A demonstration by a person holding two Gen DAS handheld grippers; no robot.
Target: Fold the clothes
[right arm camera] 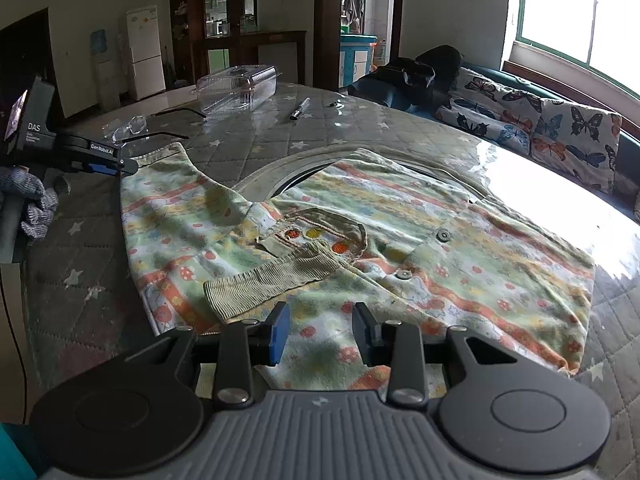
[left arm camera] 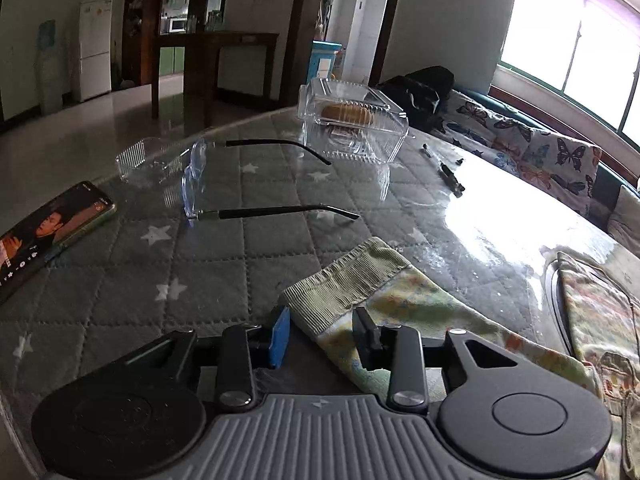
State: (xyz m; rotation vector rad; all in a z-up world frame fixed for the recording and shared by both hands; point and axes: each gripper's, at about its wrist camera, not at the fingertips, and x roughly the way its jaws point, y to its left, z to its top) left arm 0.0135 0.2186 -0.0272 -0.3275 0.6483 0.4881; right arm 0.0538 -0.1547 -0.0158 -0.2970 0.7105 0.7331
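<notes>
1. Centrally in the right wrist view, a child's patterned shirt (right arm camera: 360, 240) lies spread flat on the quilted star-print table cover (right arm camera: 80, 300), buttons facing up, with one ribbed cuff (right arm camera: 272, 280) folded in across its chest.
2. The right gripper (right arm camera: 320, 330) hangs low over the shirt's lower middle; its jaws stand narrowly apart with only flat cloth showing in the gap, and neither pad visibly presses on anything.
3. At the left edge of that view, the left gripper (right arm camera: 120, 164) reaches in to the shirt's other sleeve, at the upper left corner of the garment, held by a hand in a grey knitted glove (right arm camera: 32, 200).
4. From the left wrist view, that sleeve (left arm camera: 400, 304) runs from lower centre toward the lower right, its ribbed cuff end (left arm camera: 344, 280) just ahead of the fingers.
5. The left gripper (left arm camera: 324, 334) has its jaws narrowly apart; the sleeve's edge lies in the gap against the black right-hand finger, while the blue pad (left arm camera: 280, 336) stands clear of the cloth, so I cannot tell whether it grips.
6. Behind the sleeve, toward the upper middle of the left wrist frame, sit clear safety glasses (left arm camera: 240, 184) and a clear plastic box (left arm camera: 352, 120); a phone (left arm camera: 48, 232) lies at the left edge.
7. A butterfly-print sofa (right arm camera: 540, 124) lines the upper right.
</notes>
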